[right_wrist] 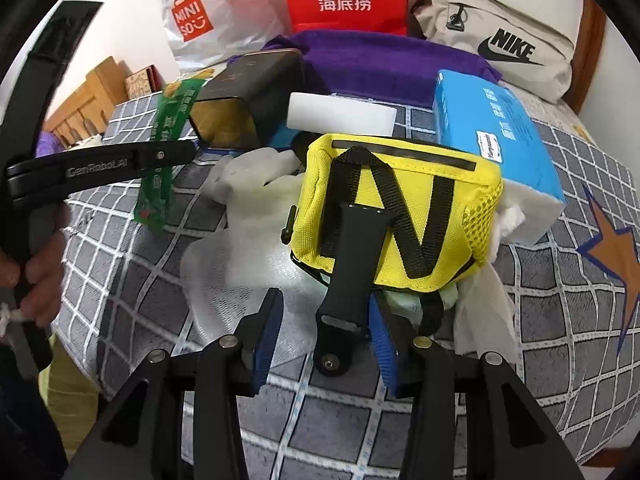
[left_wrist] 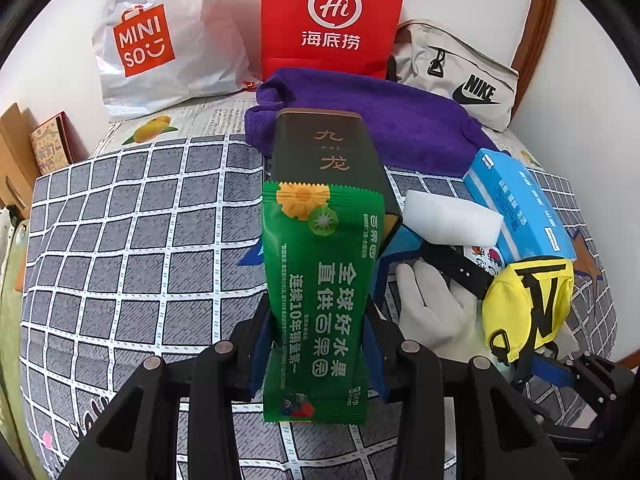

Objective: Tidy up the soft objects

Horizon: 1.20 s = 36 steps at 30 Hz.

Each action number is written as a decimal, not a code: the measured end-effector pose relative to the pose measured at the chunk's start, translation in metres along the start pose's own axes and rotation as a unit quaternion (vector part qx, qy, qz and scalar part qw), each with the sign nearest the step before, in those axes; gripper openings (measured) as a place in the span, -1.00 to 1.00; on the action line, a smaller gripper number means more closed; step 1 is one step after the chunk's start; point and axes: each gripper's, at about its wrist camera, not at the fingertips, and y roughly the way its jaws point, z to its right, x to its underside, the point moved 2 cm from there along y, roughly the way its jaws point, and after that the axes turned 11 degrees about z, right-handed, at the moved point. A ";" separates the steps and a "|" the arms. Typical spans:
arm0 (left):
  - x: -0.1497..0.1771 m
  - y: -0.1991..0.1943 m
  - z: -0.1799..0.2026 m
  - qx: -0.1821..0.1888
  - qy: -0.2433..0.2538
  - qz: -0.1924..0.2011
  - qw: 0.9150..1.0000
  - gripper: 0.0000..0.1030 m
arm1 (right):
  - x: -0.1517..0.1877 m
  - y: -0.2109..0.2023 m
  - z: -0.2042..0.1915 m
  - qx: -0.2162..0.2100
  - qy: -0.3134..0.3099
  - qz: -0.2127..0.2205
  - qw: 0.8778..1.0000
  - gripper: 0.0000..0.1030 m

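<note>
Holding the green packet (left_wrist: 320,292) clamped, the left tool (left_wrist: 320,344) is waiting; the right tool (right_wrist: 324,340), pads apart around the black strap (right_wrist: 348,268), is needing a centred squeeze.

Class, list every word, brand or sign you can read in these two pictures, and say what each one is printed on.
"MINISO" on the white plastic bag.
"Hi" and "海底捞" on the red paper bag.
"NIKE" on the beige pouch.
"九龙" on the dark tin.
"全球好水果 直供百果园" on the green packet.
"GenRobot.AI" on the left claw.
Blue tissue box: print too blurred to read.
</note>
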 end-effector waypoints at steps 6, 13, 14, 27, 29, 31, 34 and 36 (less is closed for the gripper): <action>0.001 -0.001 -0.001 -0.002 0.001 -0.001 1.000 -0.25 | 0.001 -0.009 0.009 0.003 0.008 -0.001 1.000 -0.49; -0.002 -0.008 -0.015 -0.006 -0.017 0.007 1.000 -0.25 | 0.003 -0.039 0.028 -0.008 0.017 0.010 1.000 -0.49; -0.002 -0.010 -0.016 -0.006 -0.017 0.009 1.000 -0.25 | 0.003 -0.041 0.030 -0.011 0.020 0.012 1.000 -0.49; -0.021 -0.037 -0.013 -0.019 -0.005 0.034 0.999 -0.25 | -0.020 -0.068 0.043 -0.033 0.020 0.058 0.998 -0.49; -0.025 -0.039 -0.010 -0.022 -0.002 0.038 0.999 -0.25 | -0.024 -0.072 0.045 -0.038 0.021 0.065 0.997 -0.48; -0.030 -0.040 -0.008 -0.027 0.000 0.041 0.999 -0.25 | -0.029 -0.075 0.047 -0.044 0.020 0.072 0.996 -0.49; -0.038 -0.040 -0.004 -0.029 0.004 0.045 0.999 -0.25 | -0.038 -0.079 0.052 -0.046 0.020 0.082 0.995 -0.49; -0.044 -0.039 -0.001 -0.031 0.006 0.048 0.998 -0.25 | -0.044 -0.080 0.055 -0.047 0.020 0.087 0.995 -0.48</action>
